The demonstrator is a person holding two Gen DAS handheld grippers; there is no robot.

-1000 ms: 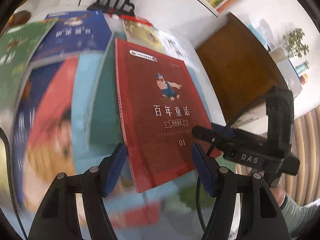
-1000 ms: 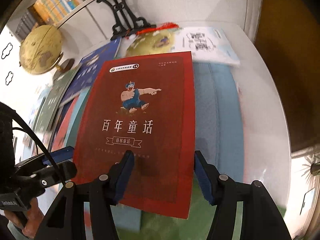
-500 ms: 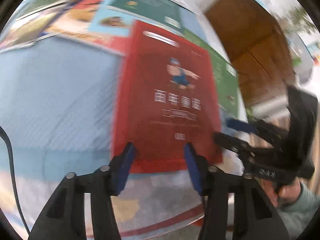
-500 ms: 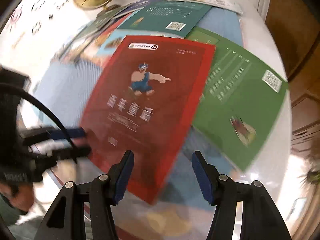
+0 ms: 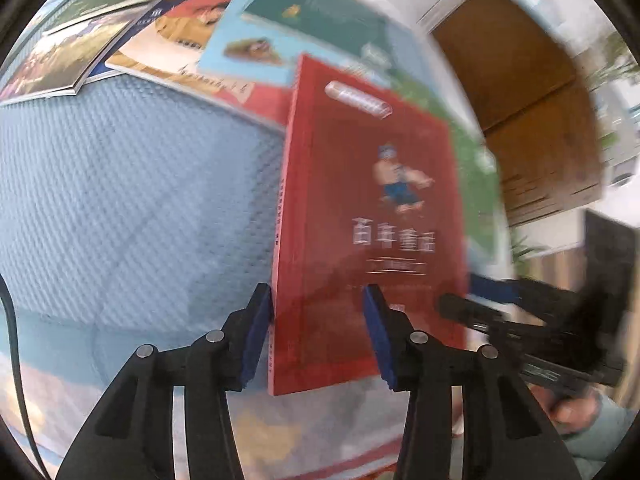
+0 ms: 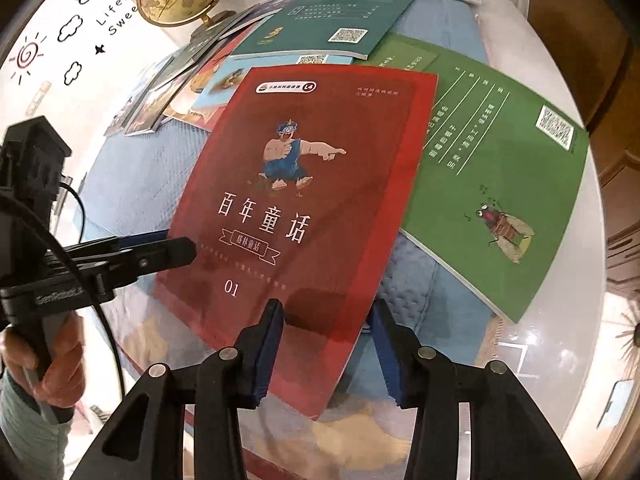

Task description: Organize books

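**Right wrist view: red book held at both sides above the blue mat**

Right wrist view shows the red book [image 6: 296,216] lifted over the blue quilted mat [image 6: 132,168], its near end between the right gripper [image 6: 326,344] fingers, which have just been closing and look pinched on its right edge. The left gripper [image 6: 180,246] clamps the book's left edge; in the left wrist view its fingers [image 5: 256,332], narrowed partway, straddle the spine.

The step in hand seems to be carrying this book to a stacking spot. Next it likely needs lowering flat and squaring before release.

The green book [image 6: 496,184] lies just right, partly beneath. Further books [image 5: 192,52] crowd the far side. Open mat lies left; the worktop [image 6: 560,360] rim is close at right.
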